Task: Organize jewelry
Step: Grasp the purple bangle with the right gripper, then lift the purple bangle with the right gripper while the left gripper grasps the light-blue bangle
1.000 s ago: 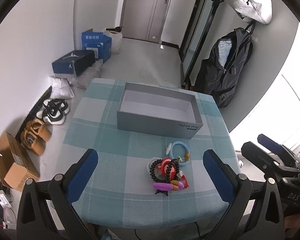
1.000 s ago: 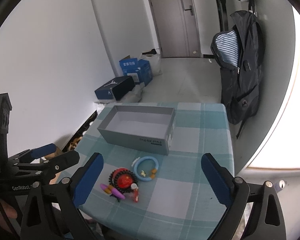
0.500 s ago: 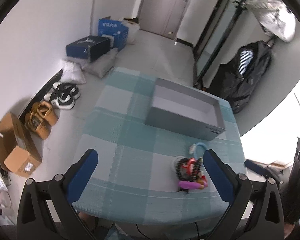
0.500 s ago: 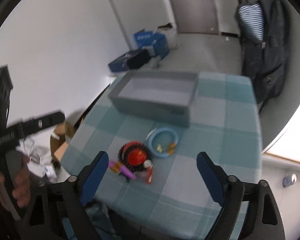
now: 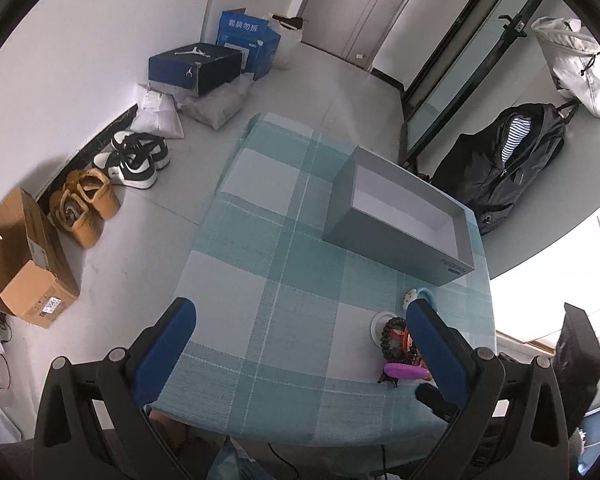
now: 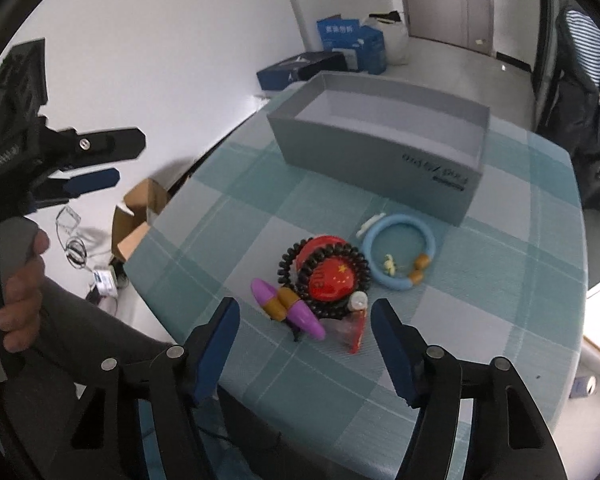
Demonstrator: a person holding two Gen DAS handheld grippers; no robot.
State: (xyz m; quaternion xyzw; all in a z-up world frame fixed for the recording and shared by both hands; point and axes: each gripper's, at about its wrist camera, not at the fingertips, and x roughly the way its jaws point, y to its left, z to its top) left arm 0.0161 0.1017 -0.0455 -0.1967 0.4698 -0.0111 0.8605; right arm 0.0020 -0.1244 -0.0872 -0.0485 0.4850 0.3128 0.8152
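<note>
Checked tablecloth (image 6: 500, 292): jewelry heap (image 6: 320, 280) just beyond spread right tongs (image 6: 305, 320).

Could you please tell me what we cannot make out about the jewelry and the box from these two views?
- Left wrist view: the left gripper's right finger covers most of the jewelry pile and the blue bracelet.
- Right wrist view: the lettering on the grey box is blurred and unreadable.
- Right wrist view: the clear packet under the black bead bracelet has contents too small to identify.
- Left wrist view: the near wall hides part of the box floor.
</note>
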